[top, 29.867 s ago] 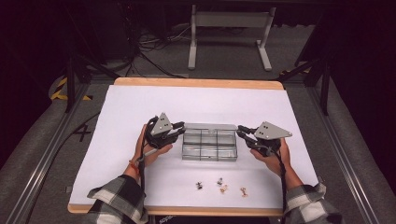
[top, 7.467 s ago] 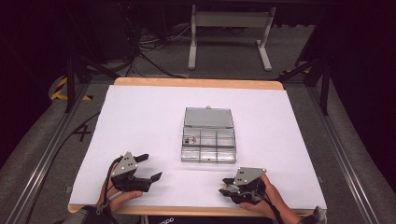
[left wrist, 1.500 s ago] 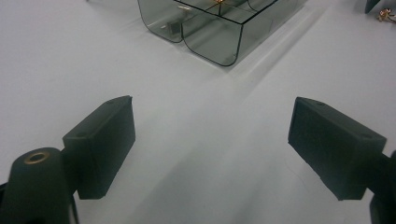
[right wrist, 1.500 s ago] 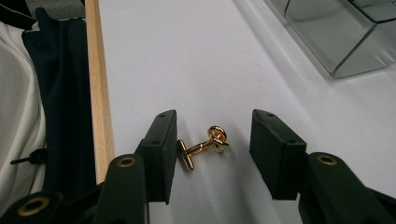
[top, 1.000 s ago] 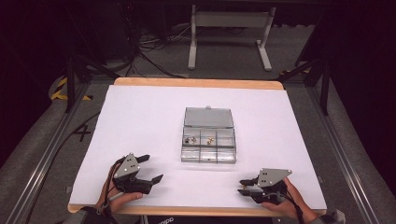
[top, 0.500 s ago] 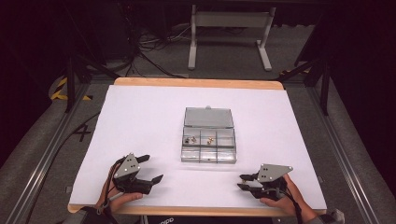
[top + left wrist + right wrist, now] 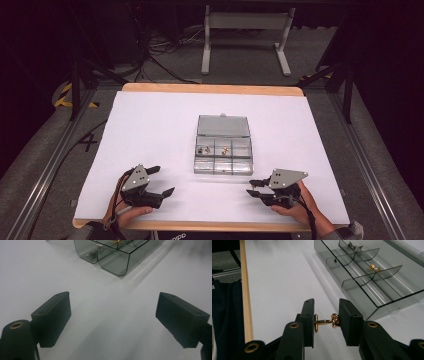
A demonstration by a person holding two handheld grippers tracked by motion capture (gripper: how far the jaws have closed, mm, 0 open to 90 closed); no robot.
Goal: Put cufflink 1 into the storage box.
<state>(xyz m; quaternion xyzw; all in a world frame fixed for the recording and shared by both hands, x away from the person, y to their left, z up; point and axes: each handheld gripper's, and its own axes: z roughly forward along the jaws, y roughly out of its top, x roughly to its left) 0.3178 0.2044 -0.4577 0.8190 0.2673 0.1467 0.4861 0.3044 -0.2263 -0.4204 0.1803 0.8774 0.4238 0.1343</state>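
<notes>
Item: gold cufflink [image 7: 325, 321], held crosswise between the two black jaws of the right gripper [image 7: 326, 321]. One jaw presses the flat toggle end, the other the knotted head; the thin post spans the gap and the piece hangs clear of the white table cover [image 7: 279, 277].

Handling, as judged: very light, rigid metal, polished and likely slippery. The hold rests on two small end faces, so the piece could pivot or pop out if the squeeze slackens. The toggle looks hinged and may fold. A grip across the post or the flat of the toggle would probably sit steadier.

Left gripper [image 7: 112, 310]: jaws spread wide, nothing between them, pads [image 7: 53, 315] low over bare cover.

Clear compartmented organiser box [image 7: 223, 156]: in the high view at table centre, lid [image 7: 223, 126] laid open toward 12 o'clock. It lies at 1 o'clock from the left gripper [image 7: 150, 187] and at 11 o'clock from the right gripper [image 7: 256, 187], near but apart from both. Two far-row cells each hold a small gold piece [image 7: 225, 149]; another [image 7: 203, 149] sits in the cell beside it. Near-row cells look empty.

Both hands rest at the table's 6 o'clock edge [image 7: 210, 226].
</notes>
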